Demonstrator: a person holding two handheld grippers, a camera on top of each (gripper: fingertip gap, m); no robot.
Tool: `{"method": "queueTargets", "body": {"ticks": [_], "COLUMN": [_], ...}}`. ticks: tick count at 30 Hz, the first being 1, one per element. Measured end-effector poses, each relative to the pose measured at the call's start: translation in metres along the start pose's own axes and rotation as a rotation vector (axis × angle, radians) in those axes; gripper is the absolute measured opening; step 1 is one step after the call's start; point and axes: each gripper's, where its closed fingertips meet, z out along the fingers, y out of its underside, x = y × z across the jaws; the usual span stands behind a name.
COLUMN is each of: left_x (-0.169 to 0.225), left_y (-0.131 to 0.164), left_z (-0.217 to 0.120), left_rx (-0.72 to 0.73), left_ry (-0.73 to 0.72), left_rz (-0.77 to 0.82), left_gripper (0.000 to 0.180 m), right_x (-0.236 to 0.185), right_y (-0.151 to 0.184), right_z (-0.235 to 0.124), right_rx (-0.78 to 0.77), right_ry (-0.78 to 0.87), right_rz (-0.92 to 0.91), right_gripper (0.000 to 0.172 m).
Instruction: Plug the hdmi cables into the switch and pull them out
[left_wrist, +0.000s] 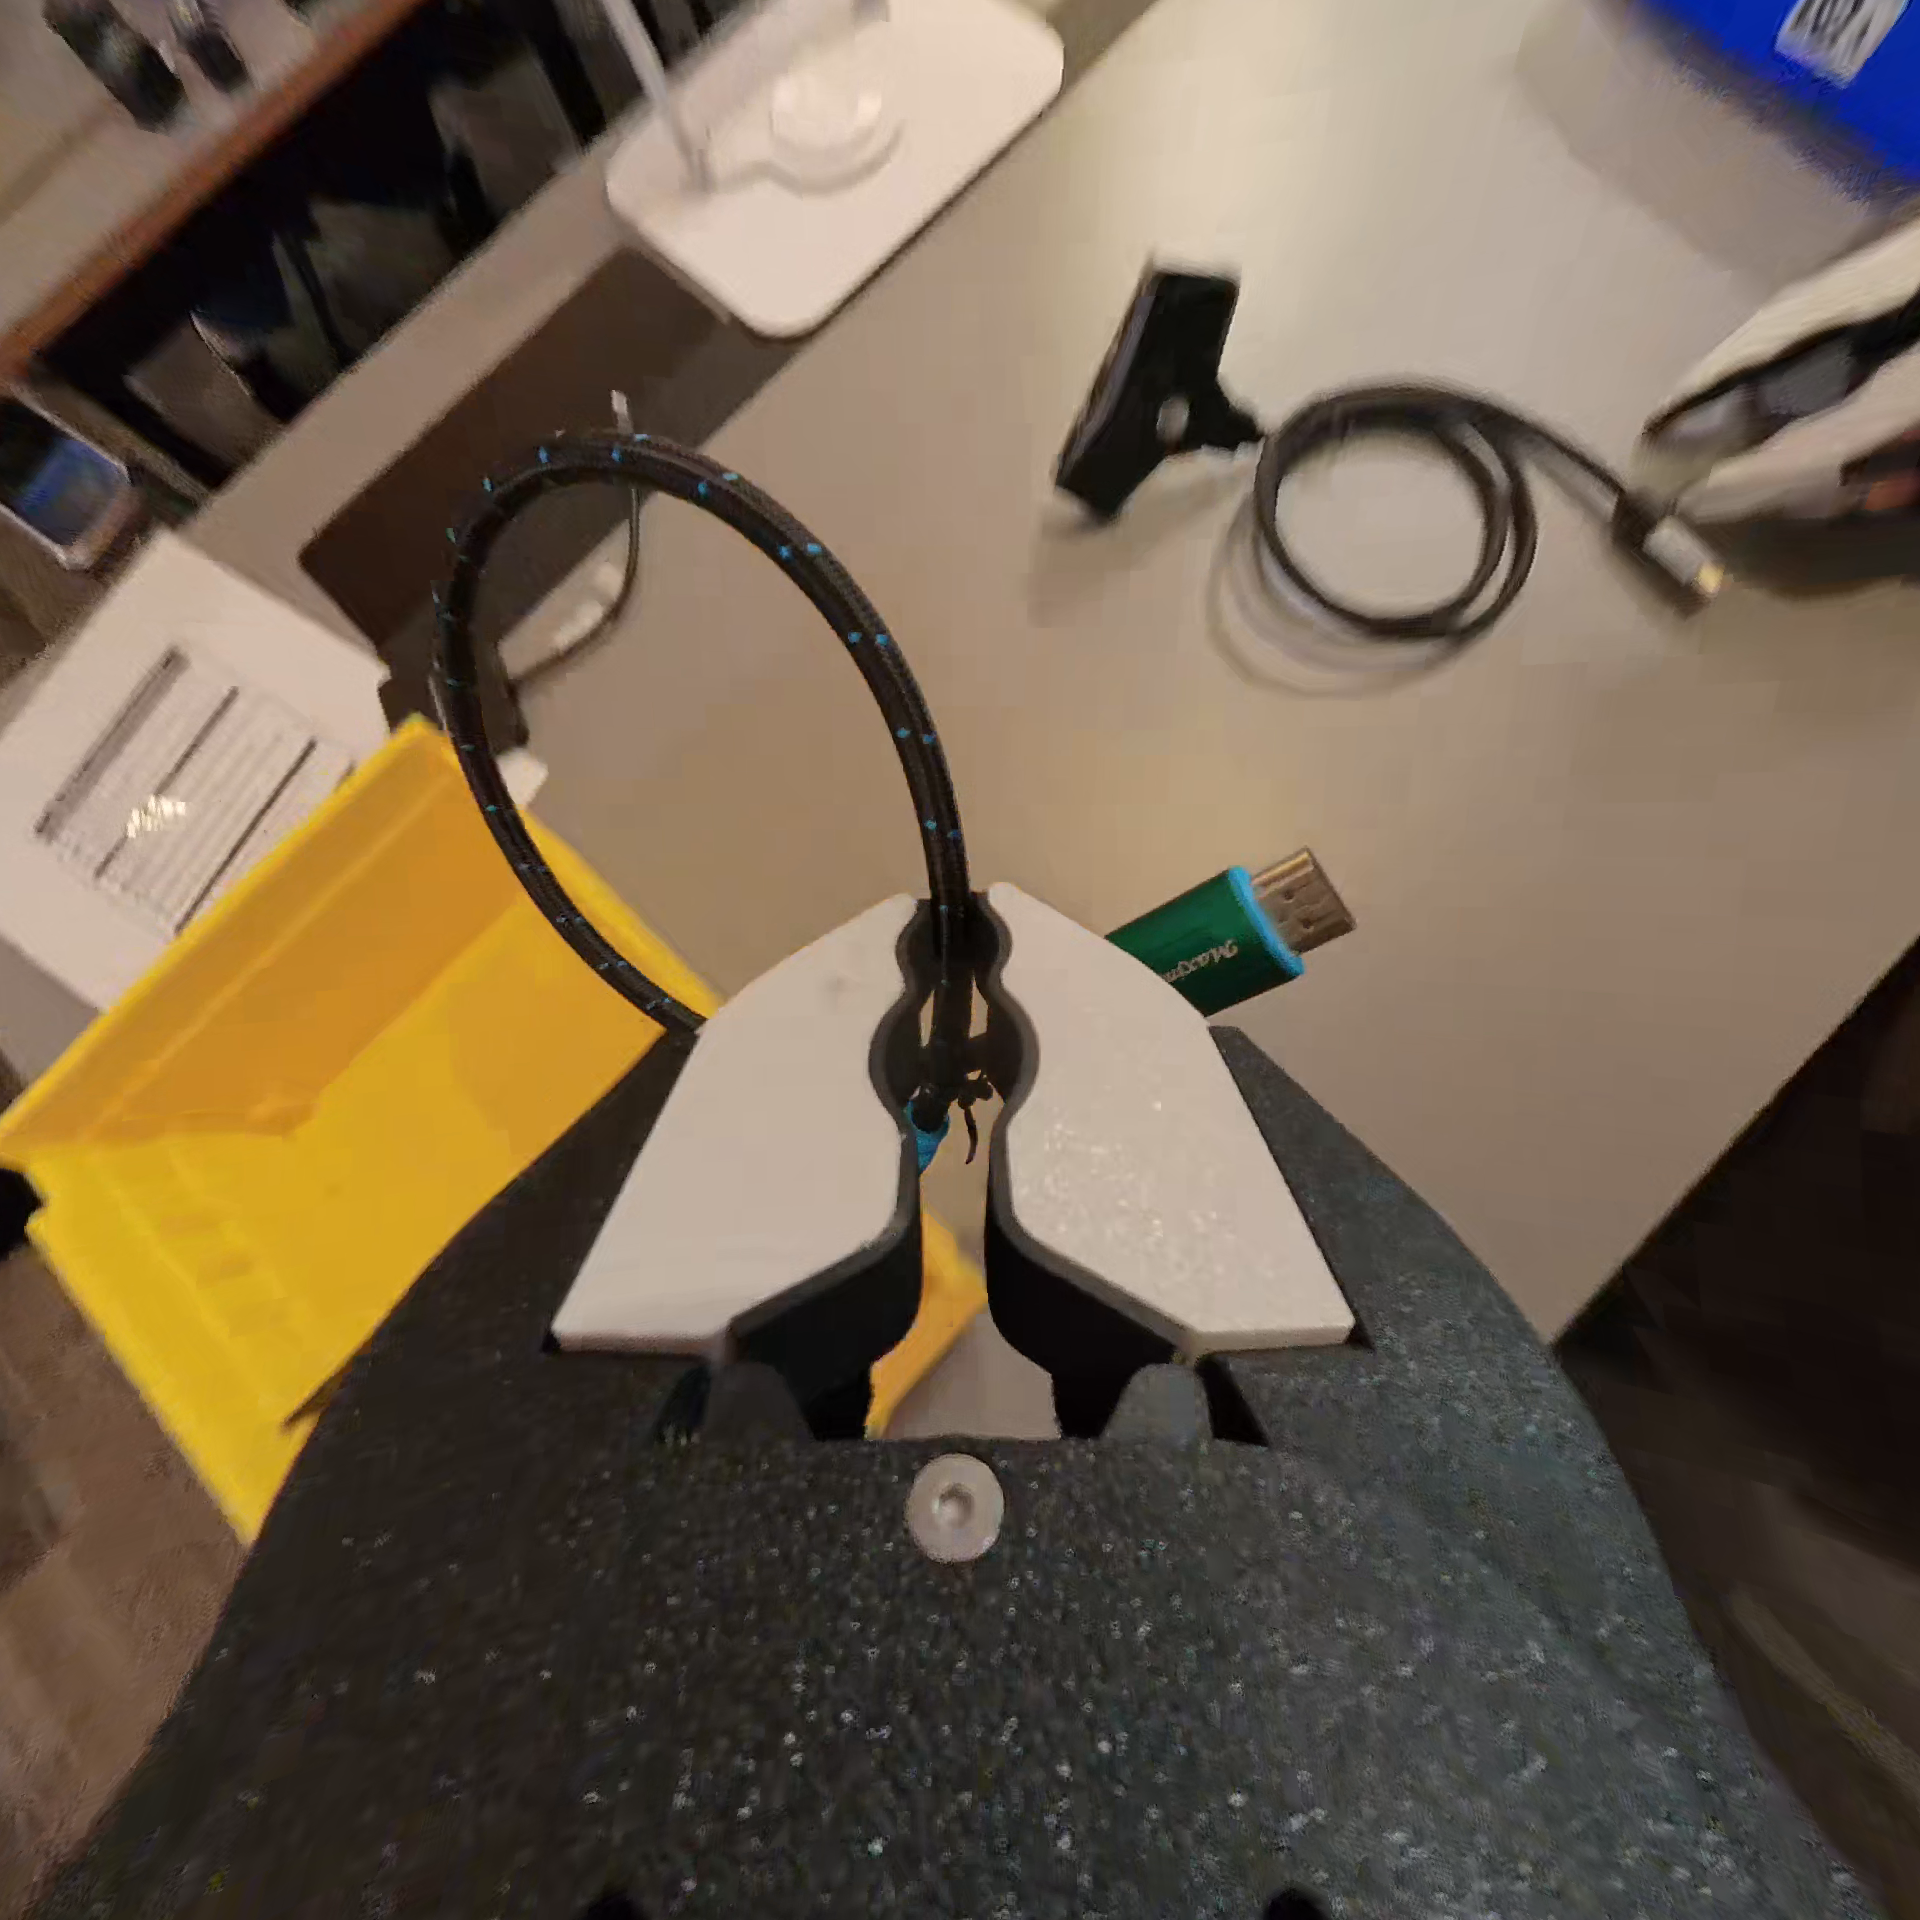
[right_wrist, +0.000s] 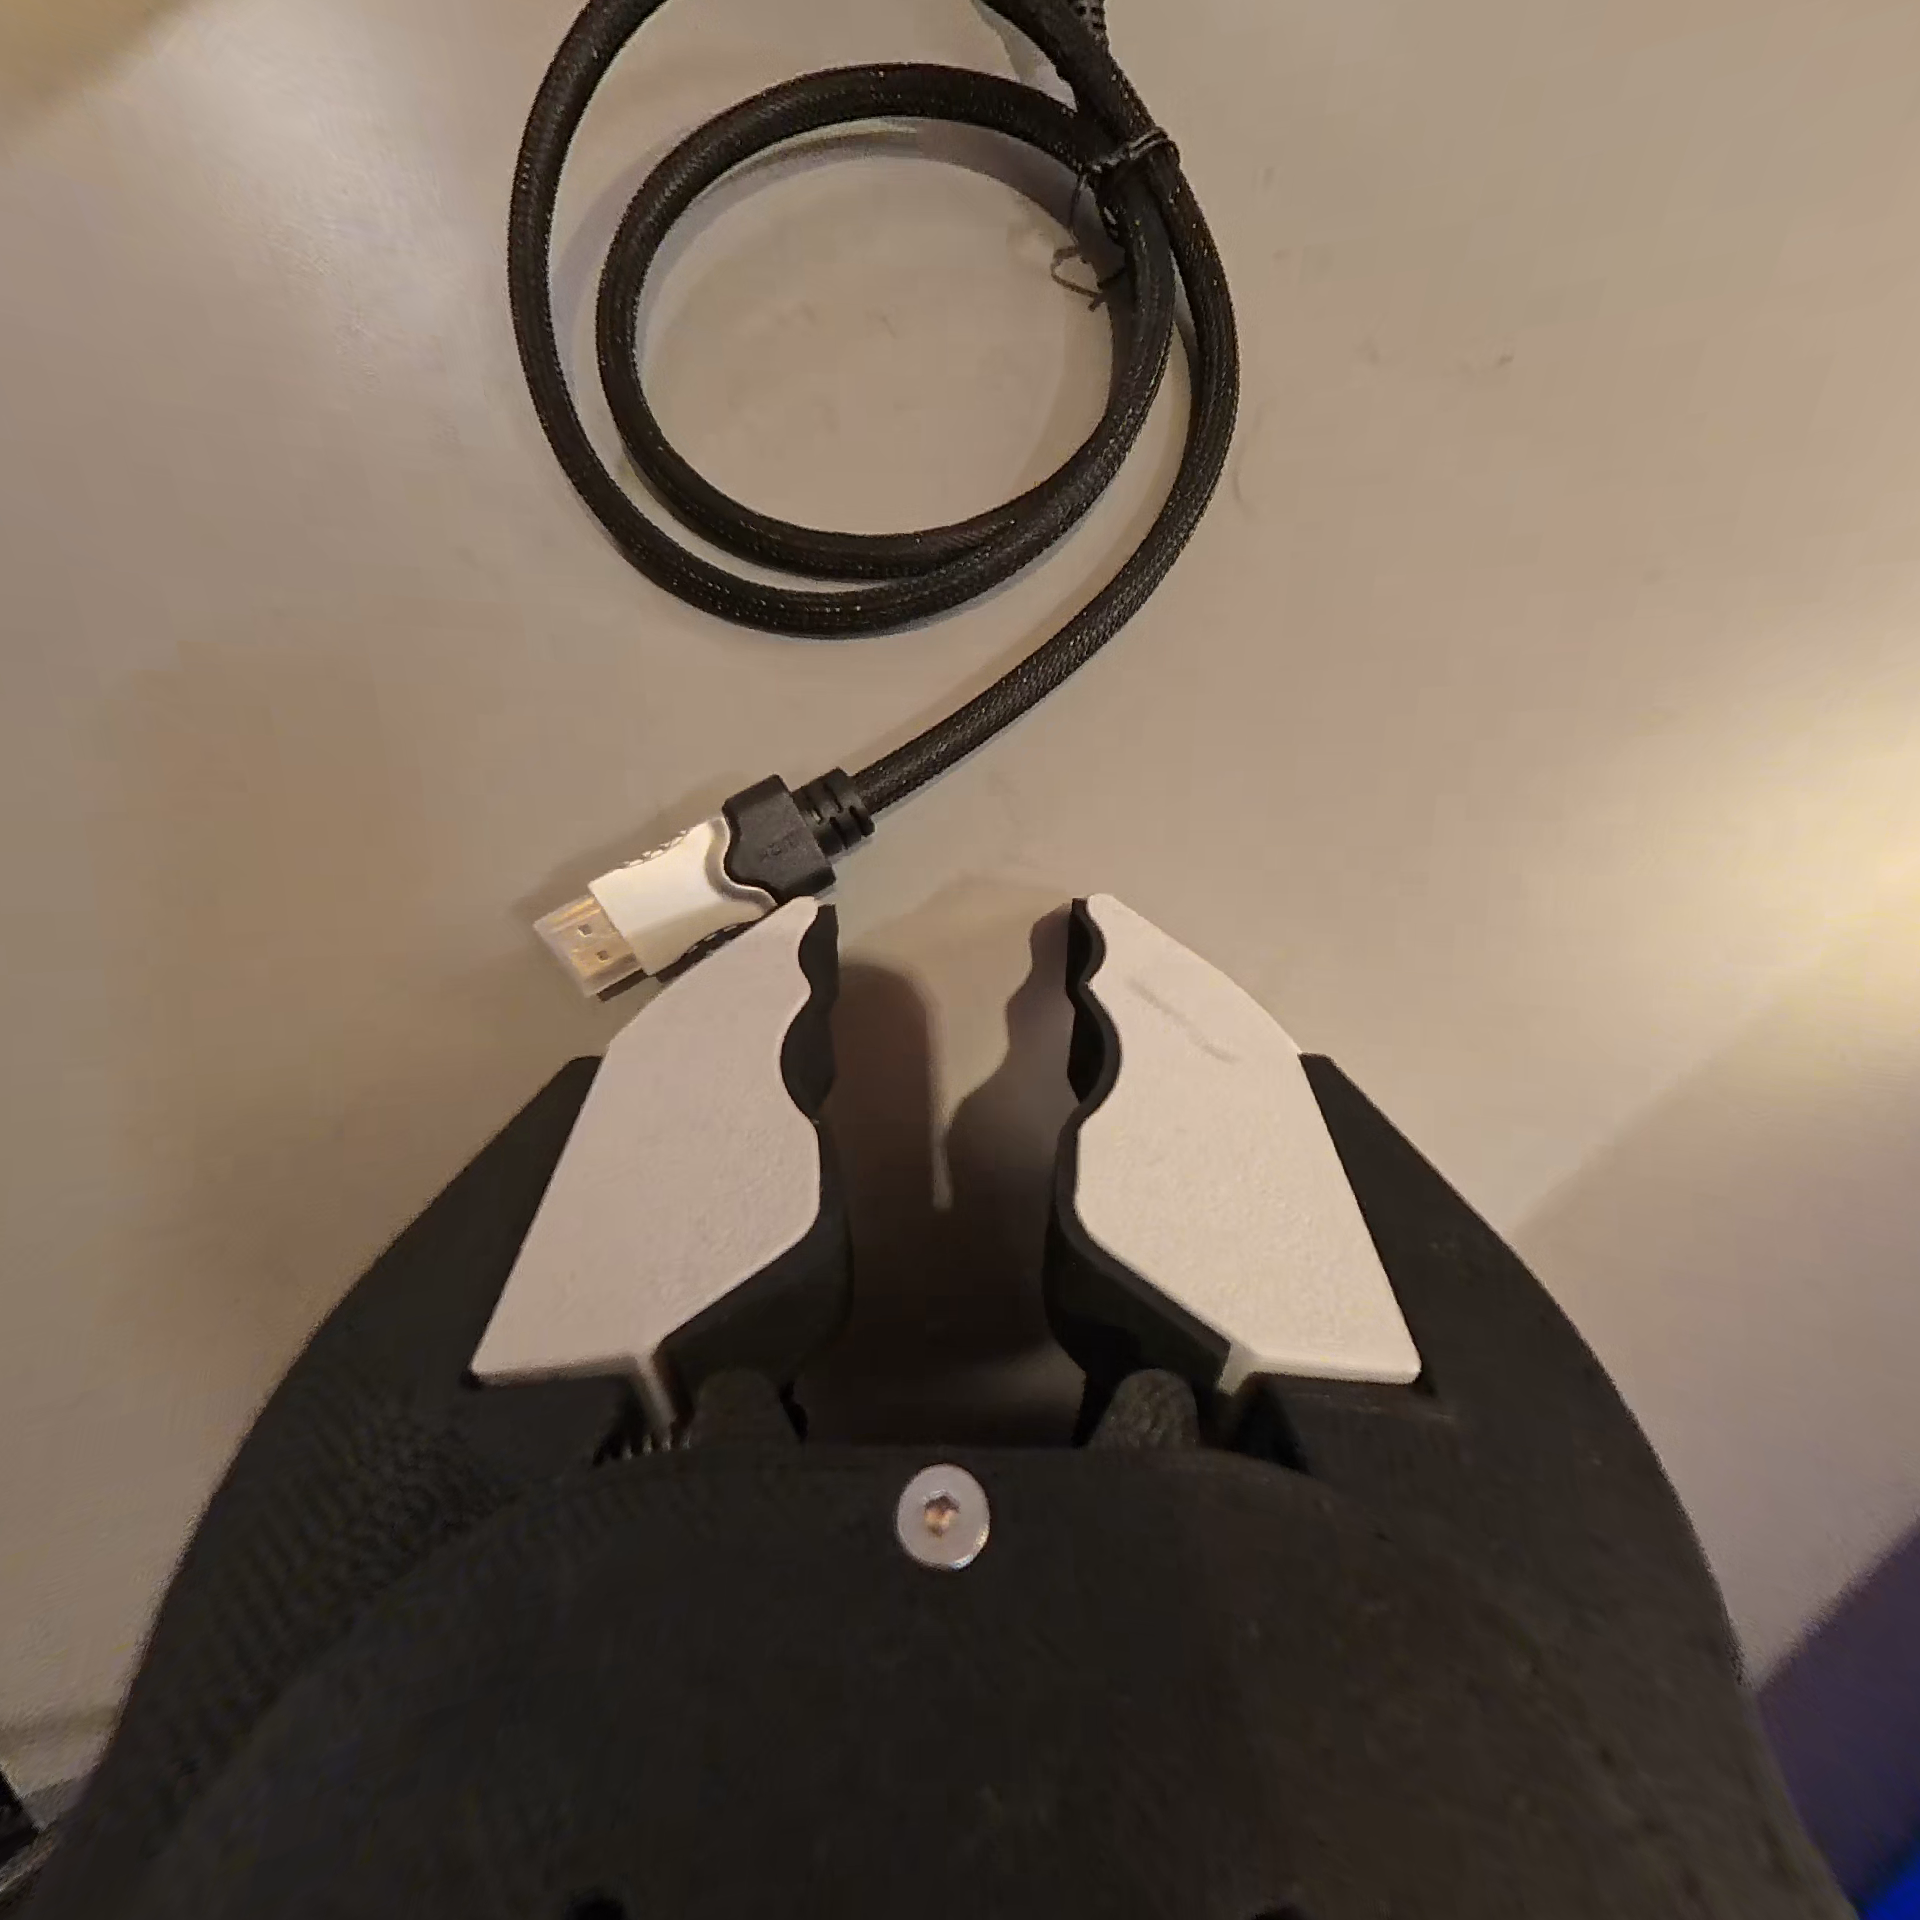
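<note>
left gripper (left_wrist: 954, 925) has its white fingers (left_wrist: 790, 1101) closed on a black braided cable with blue flecks (left_wrist: 727, 499), pinching bunched strands of it; one loop arches up and away from the tips and curves back down toward a yellow bin (left_wrist: 260, 1091) at the lower left. a green hdmi plug (left_wrist: 1216, 945) with a metal tip pokes out from behind the gripper's right finger, off the grey tabletop (left_wrist: 1351, 935).

right gripper (right_wrist: 945, 914) stands with a wide gap between its fingers and nothing between them, low over the same tabletop. its left fingertip (right_wrist: 800, 925) is just beside, perhaps touching, the white and black hdmi plug (right_wrist: 686, 894) of a second cable, a plain black braided one (right_wrist: 904, 582) coiled on the table and tied at the far side.

in the left wrist view that coil runs to a black box-like device (left_wrist: 1143, 384); a white stand base (left_wrist: 831, 156) sits beyond.

so one cable is lifted and gripped; the other lies coiled, ungrasped.
</note>
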Motion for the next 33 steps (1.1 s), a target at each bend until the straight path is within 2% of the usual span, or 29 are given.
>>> {"method": "queueTargets", "body": {"ticks": [1, 5, 10, 13, 17, 21, 24, 26, 30, 32, 33], "left_x": [0.005, 0.021, 0.023, 0.018, 0.004, 0.000, -0.001, -0.006, -0.014, -0.016, -0.015], "left_y": [-0.015, -0.070, -0.118, -0.130, -0.124, -0.117, -0.123, -0.121, -0.115, -0.115, -0.115], "left_z": [0.011, 0.063, 0.142, 0.191, 0.241, 0.257, 0.247, 0.250, 0.266, 0.270, 0.272], "left_rx": [0.046, 0.239, 0.484, 0.565, 0.583, 0.704, 0.774, 0.768, 0.696, 0.676, 0.668], "left_ry": [-0.011, -0.026, -0.068, -0.142, -0.290, -0.351, -0.372, -0.382, -0.317, -0.302, -0.285], "left_rz": [-0.008, -0.039, -0.172, -0.160, -0.105, -0.155, -0.122, -0.096, -0.167, -0.179, -0.176], "left_gripper": [0.006, 0.006, 0.006, 0.006, 0.007, 0.006, 0.007, 0.007, 0.007, 0.007, 0.007], "right_x": [-0.001, 0.000, 0.013, 0.019, 0.024, 0.027, 0.034, 0.037, 0.028, 0.022, 0.022], "right_y": [0.000, -0.005, -0.053, -0.083, -0.113, -0.145, -0.171, -0.188, -0.208, -0.208, -0.204], "right_z": [0.000, -0.002, -0.008, 0.002, 0.025, 0.043, 0.057, 0.069, 0.099, 0.115, 0.123], "right_rx": [-0.001, 0.032, 0.215, 0.265, 0.261, 0.286, 0.318, 0.339, 0.287, 0.223, 0.182], "right_ry": [-0.002, -0.010, -0.011, -0.051, -0.076, -0.077, -0.086, -0.118, -0.230, -0.249, -0.232], "right_rz": [-0.003, -0.008, 0.000, 0.013, -0.003, -0.050, -0.048, -0.016, 0.020, -0.004, -0.019], "right_gripper": [0.043, 0.044, 0.042, 0.043, 0.045, 0.047, 0.048, 0.051, 0.059, 0.049, 0.034]}}
